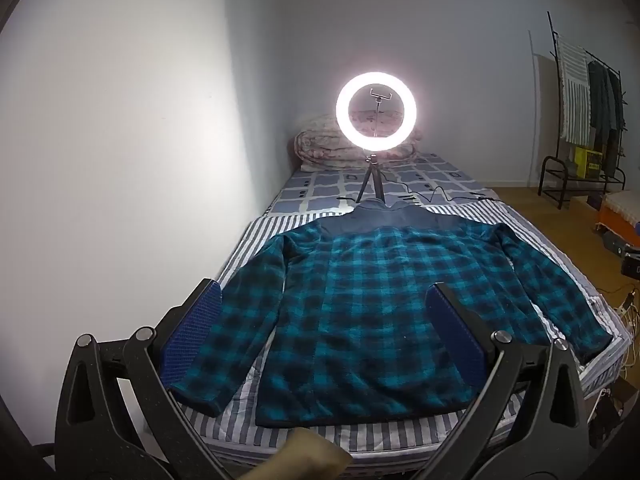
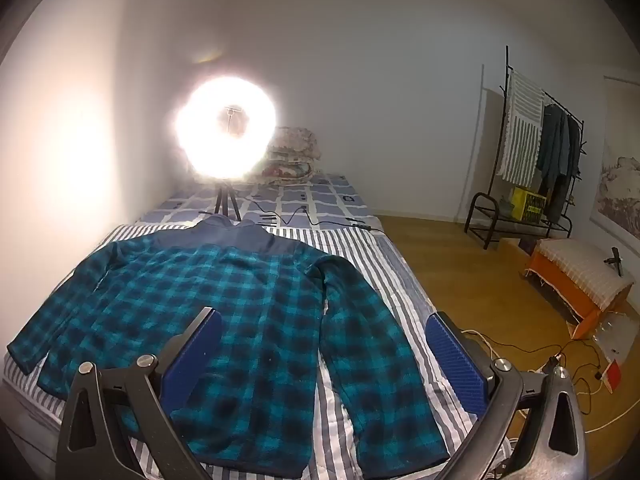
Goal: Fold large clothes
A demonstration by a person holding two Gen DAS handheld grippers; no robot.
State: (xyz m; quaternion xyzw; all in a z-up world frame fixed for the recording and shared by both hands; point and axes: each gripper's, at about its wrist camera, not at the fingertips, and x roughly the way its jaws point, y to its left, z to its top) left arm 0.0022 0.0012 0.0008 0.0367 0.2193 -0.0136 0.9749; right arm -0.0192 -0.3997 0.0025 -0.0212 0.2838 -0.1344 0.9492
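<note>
my left gripper [image 1: 320,320] and right gripper [image 2: 324,344] both hung spread wide and empty above the teal plaid jacket [image 1: 360,308], which lay seemingly back-up on the striped bed [image 1: 360,436].

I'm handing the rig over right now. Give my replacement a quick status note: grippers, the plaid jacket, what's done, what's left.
Left gripper: open, empty, above the jacket's left side.
Right gripper: open, empty, above its right sleeve.
Plaid jacket: flat on the striped sheet, both sleeves spread, collar toward the ring light.
Done: jacket laid out; no folds visible.
Left: fold sleeves in, then fold the body.
</note>
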